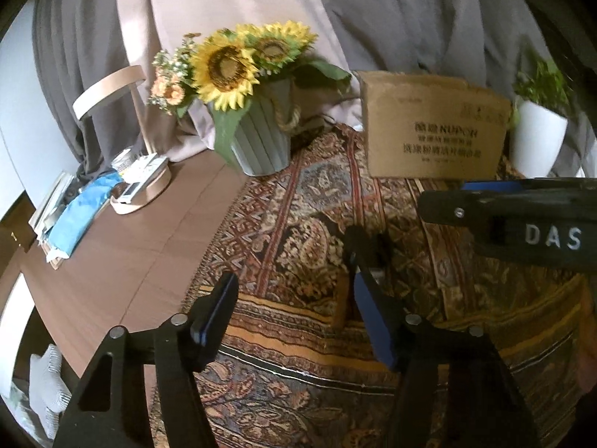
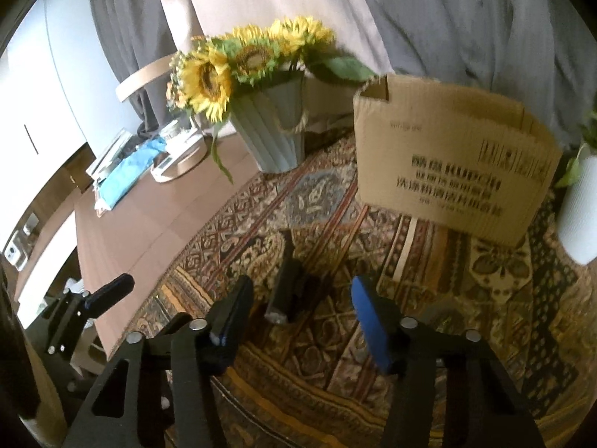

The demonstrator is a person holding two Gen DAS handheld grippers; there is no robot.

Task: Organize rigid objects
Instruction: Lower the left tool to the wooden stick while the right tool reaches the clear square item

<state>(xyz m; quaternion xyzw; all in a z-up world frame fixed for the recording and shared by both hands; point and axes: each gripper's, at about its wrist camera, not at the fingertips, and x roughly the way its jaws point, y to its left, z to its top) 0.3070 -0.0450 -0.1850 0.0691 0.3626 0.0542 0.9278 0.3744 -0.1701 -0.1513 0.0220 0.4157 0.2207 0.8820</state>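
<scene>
A small black rigid object (image 2: 289, 287) lies on the patterned cloth (image 2: 429, 298), just ahead of my right gripper (image 2: 302, 306), which is open and empty above it. In the left wrist view the same black object (image 1: 367, 250) lies past my right fingertip. My left gripper (image 1: 294, 310) is open and empty over the cloth (image 1: 298, 224). An open cardboard box (image 2: 447, 171) stands upright at the back right; it also shows in the left wrist view (image 1: 433, 130). The other gripper's body (image 1: 522, 220) crosses the left wrist view at right.
A grey vase of sunflowers (image 1: 257, 138) stands at the back left of the cloth. A white plant pot (image 1: 537, 138) stands right of the box. A round wooden tray with remotes (image 1: 141, 183), a blue cloth (image 1: 82, 216) and books sit on the brown table (image 1: 123, 261).
</scene>
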